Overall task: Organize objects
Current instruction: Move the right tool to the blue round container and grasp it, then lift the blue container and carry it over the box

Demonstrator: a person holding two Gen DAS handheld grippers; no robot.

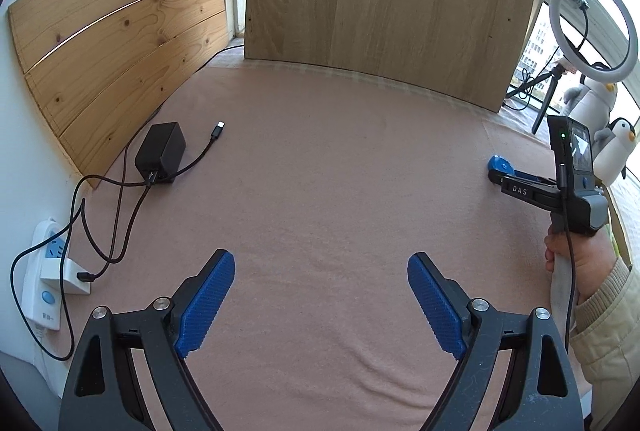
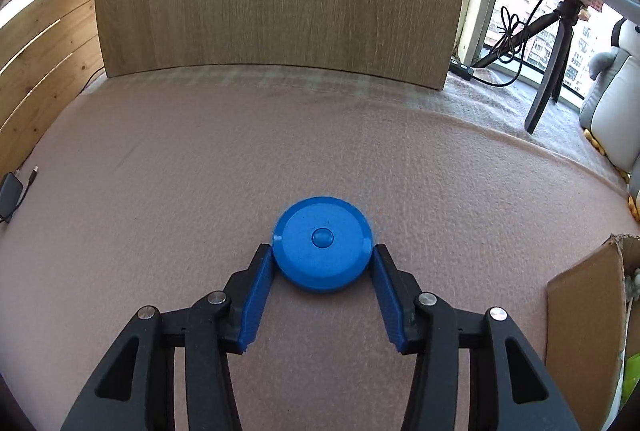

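Step in hand: grasp of the round flat blue plastic disc with a centre button (image 2: 322, 243), which lies on the pink felt table cover (image 2: 200, 159), judged the first item to be put away
Right gripper (image 2: 322, 257): blue ribbed fingertips (image 2: 262, 263) pinch the disc at its two sides
Left gripper (image 1: 320, 295): spread wide, nothing between the jaws, pointed down at bare cover
Next move: judged a straight lift, grip kept firm, then carry toward the box
Container: brown cardboard box (image 2: 580, 331) at the right edge of the right wrist view; contents mostly hidden, cannot tell what it holds
Other item: black power adapter with cable (image 1: 160, 151), well apart at left
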